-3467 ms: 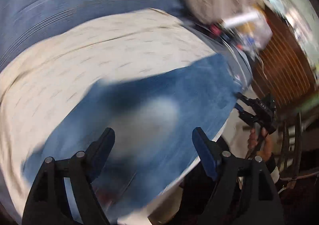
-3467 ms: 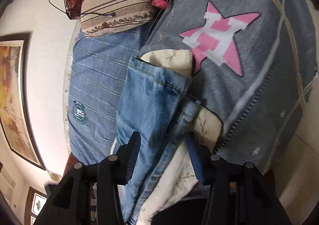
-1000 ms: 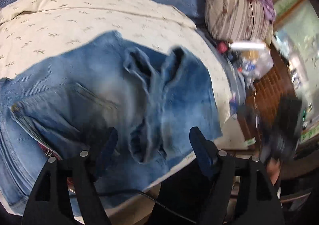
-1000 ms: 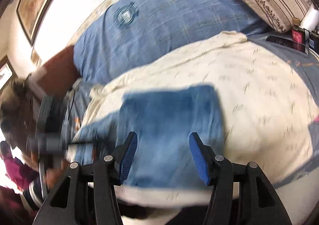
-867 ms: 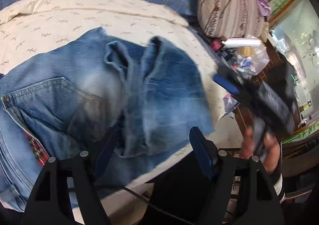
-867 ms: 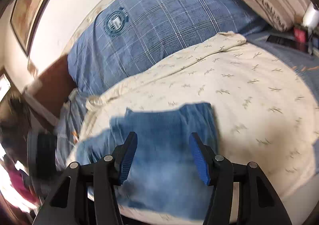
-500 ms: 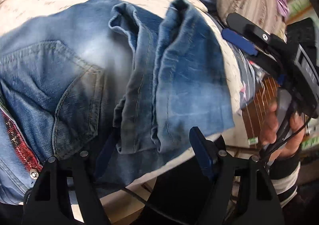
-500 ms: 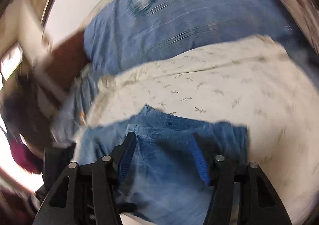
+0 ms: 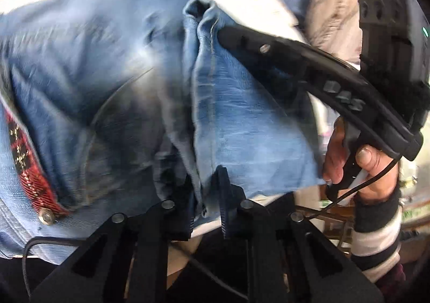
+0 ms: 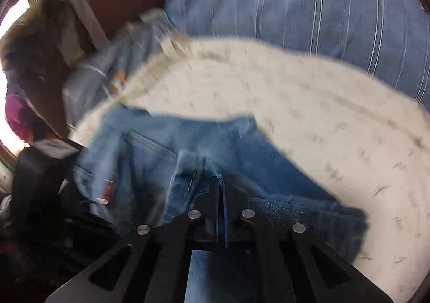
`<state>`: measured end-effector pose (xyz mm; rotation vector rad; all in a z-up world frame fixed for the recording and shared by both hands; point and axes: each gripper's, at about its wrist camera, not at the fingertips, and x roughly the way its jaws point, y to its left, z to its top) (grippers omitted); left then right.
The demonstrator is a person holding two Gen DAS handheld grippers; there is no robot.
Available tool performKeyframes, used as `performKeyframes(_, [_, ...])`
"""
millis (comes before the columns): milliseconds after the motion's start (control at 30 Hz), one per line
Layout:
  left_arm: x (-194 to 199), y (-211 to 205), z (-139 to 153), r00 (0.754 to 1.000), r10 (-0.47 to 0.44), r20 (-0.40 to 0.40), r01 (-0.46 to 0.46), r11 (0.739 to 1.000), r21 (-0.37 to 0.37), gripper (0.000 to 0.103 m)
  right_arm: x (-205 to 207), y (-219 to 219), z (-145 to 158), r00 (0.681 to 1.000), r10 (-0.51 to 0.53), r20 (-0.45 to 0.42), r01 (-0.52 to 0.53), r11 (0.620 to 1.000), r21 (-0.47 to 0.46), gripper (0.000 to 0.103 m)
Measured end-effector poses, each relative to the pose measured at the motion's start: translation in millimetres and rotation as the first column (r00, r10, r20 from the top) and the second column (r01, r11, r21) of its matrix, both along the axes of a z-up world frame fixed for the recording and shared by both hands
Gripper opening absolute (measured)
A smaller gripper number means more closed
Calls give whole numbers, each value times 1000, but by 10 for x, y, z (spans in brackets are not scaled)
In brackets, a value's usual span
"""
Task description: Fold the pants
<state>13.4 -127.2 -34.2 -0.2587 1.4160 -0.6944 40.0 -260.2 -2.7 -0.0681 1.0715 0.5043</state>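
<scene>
While the jeans [image 9: 113,82] lie part-folded near the bed's [image 10: 336,128] front edge, bunched hem folds are pinched by the left gripper [image 9: 205,195] and right gripper [image 10: 219,195], so a further fold is judged underway, needing both hems carried across together.

one pair of jeans [image 9: 113,69], two grippers – left gripper [image 9: 205,195], right gripper [image 10: 219,184] – seemingly one pillow [image 9: 333,7].

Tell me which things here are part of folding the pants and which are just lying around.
Part of the job:
jeans
left hand-held gripper
right hand-held gripper
cream sheet they lie on

Lying about:
striped blue blanket
striped pillow
</scene>
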Motion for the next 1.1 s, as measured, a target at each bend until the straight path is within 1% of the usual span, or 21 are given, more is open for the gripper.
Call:
performKeyframes(33, [2, 31, -38, 1000, 8, -25, -8, 1000, -15, 13, -12, 18, -70, 1000, -3, -19, 3, 1000, -11, 4])
performKeyframes(133, [10, 137, 67, 999, -24, -23, 23, 998, -56, 13, -148, -118, 172, 998, -53, 45, 51, 998, 46, 10])
performKeyframes(200, [7, 278, 233, 998, -58, 40, 61, 995, -85, 13, -335, -394, 430, 986, -142, 87, 130, 982, 135, 28])
performKeyframes(233, [12, 347, 300, 996, -65, 67, 71, 992, -100, 14, -490, -606, 561, 971, -217, 100, 194, 960, 203, 43])
performKeyframes(267, [24, 409, 376, 994, -57, 92, 67, 992, -110, 18, -629, -768, 623, 956, -275, 98, 242, 935, 259, 53])
performKeyframes(333, [142, 535, 502, 990, 1, 143, 15, 994, -108, 36, -997, -1115, 647, 927, -374, 29, 334, 859, 388, 54])
performKeyframes(367, [221, 583, 503, 987, 23, 156, -9, 996, -94, 52, -1162, -1229, 604, 915, -402, -19, 370, 821, 435, 54])
performKeyframes(433, [387, 603, 453, 988, 57, 140, -45, 995, -86, 55, -1547, -1391, 395, 881, -456, -127, 452, 730, 513, 54])
performKeyframes(533, [564, 560, 259, 998, 39, 53, -34, 995, -90, 56, -1919, -1499, 23, 828, -476, -296, 551, 596, 584, 55])
performKeyframes(600, [594, 462, 191, 999, 25, 42, -22, 997, -68, 60, -2015, -1502, -194, 805, -463, -370, 586, 526, 616, 55])
performKeyframes(733, [506, 300, 211, 999, -3, 41, 6, 997, -71, 67, -1943, -1487, -489, 773, -449, -448, 618, 373, 692, 55])
performKeyframes(767, [427, 220, 221, 1000, -9, 25, 11, 997, -74, 67, -1879, -1444, -558, 755, -445, -482, 643, 362, 674, 55])
performKeyframes(833, [390, 65, 176, 999, -49, -1, 49, 996, -69, 62, -1797, -1383, -598, 756, -458, -468, 640, 363, 678, 51])
performKeyframes(867, [374, -8, 186, 998, -56, 18, 57, 997, -44, 47, -1757, -1379, -567, 752, -489, -443, 640, 381, 667, 22])
performKeyframes(900, [375, -79, 202, 998, -65, 27, 65, 998, -22, 27, -1719, -1411, -479, 752, -523, -401, 634, 408, 657, 4])
performKeyframes(933, [388, -117, 219, 997, -71, 7, 71, 997, -40, 20, -1736, -1447, -374, 758, -542, -363, 614, 407, 676, 5])
performKeyframes(967, [399, -119, 248, 997, -76, -19, 74, 994, -80, 18, -1787, -1494, -168, 764, -583, -276, 576, 424, 699, 5])
performKeyframes(1000, [405, -134, 304, 997, -70, -29, 66, 990, -126, 18, -1838, -1522, 19, 763, -620, -184, 548, 470, 691, 5])
performKeyframes(1033, [407, -124, 342, 998, -57, -11, 55, 990, -126, 18, -1872, -1530, 117, 763, -634, -126, 534, 508, 676, 5])
performKeyframes(1067, [410, -120, 351, 999, -45, 20, 46, 994, -102, 18, -1870, -1519, 157, 768, -633, -96, 526, 538, 659, 5])
performKeyframes(1100, [412, -143, 323, 999, -41, 30, 44, 996, -80, 18, -1831, -1505, 77, 775, -618, -132, 537, 535, 652, 5])
